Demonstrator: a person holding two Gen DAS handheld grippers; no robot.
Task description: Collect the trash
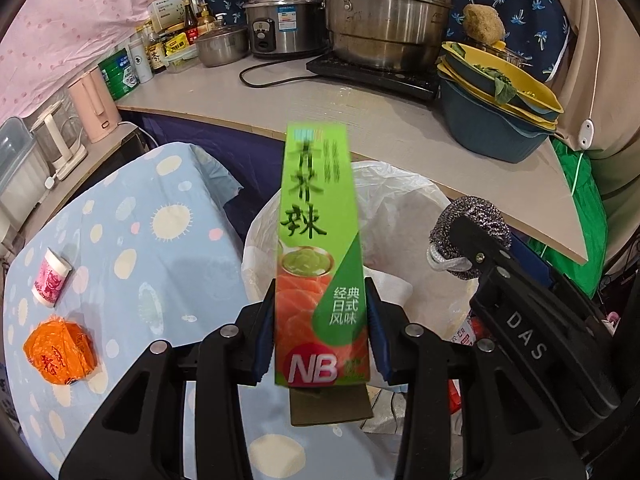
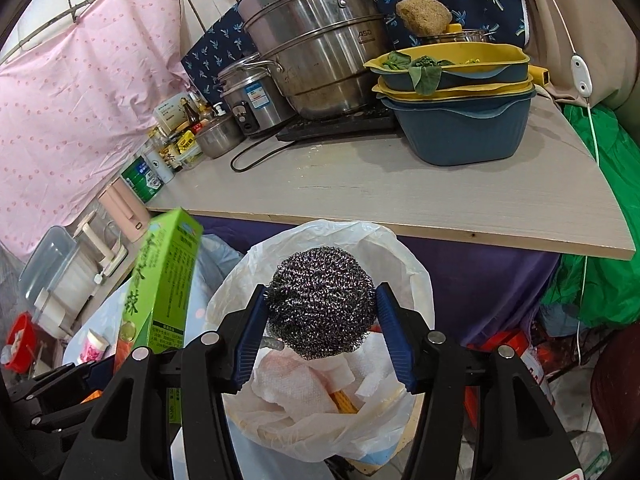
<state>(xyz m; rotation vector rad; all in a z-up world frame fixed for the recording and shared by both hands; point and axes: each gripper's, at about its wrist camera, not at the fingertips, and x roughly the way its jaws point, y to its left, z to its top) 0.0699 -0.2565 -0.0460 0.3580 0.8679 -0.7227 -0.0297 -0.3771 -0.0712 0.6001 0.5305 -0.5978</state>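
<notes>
Ahead of both grippers, a pale wooden countertop is seen, loaded with a stacked steel steamer pot, a rice cooker, blue and yellow basins and condiment bottles; a pink curtain hangs behind on the left. Below the left gripper, a table is covered by a blue spotted cloth, on which an orange wrapper and a small pink-printed cup lie.

A green wasabi box is clamped near its lower end between the left gripper's closed fingers. Its long axis runs forward, away from the gripper, with the printed face toward the camera.

A steel wool scrubber is gripped by the right gripper, directly above a white trash bag containing crumpled paper.
</notes>
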